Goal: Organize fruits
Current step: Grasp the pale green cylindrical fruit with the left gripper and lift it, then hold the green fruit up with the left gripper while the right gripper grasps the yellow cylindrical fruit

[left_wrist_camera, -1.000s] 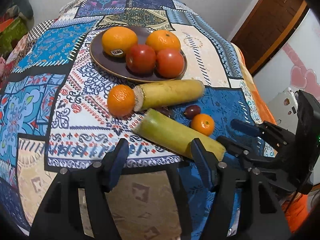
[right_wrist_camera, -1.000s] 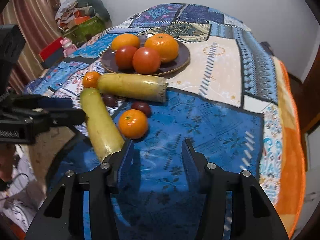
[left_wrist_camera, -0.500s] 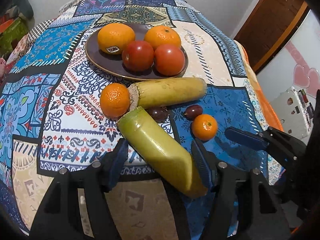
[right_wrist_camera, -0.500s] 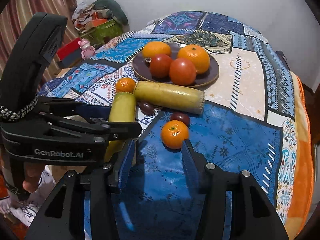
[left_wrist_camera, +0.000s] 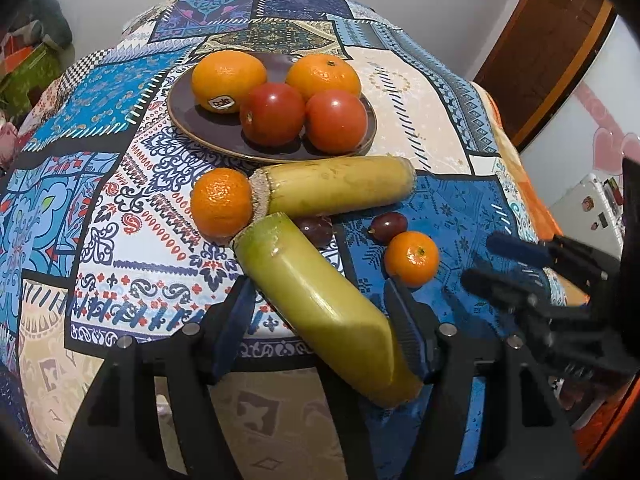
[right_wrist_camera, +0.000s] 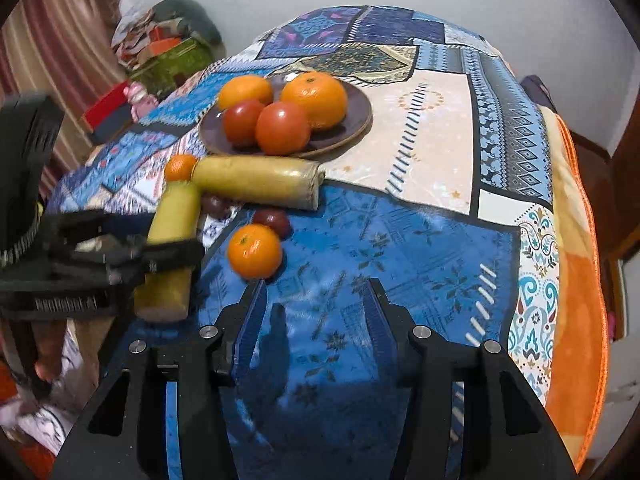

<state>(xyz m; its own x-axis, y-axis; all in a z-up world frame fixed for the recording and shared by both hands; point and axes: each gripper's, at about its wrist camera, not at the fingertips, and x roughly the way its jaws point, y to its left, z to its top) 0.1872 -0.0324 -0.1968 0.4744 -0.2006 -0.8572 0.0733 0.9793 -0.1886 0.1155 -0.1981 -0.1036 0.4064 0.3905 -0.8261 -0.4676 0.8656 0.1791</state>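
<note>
The left gripper [left_wrist_camera: 324,320] is spreading its 2 fingers around the near cane [left_wrist_camera: 320,300], which is lying on the table [left_wrist_camera: 120,220]. The right gripper [right_wrist_camera: 316,312] is hanging spread too, holding nothing.

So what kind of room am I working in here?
Most likely a lived-in home, not a lab or shop. A patchwork cloth covers the table, a brown plate holds fruit, and curtains hang by a pile of household clutter in the corner. A wooden door stands on the other side.
</note>
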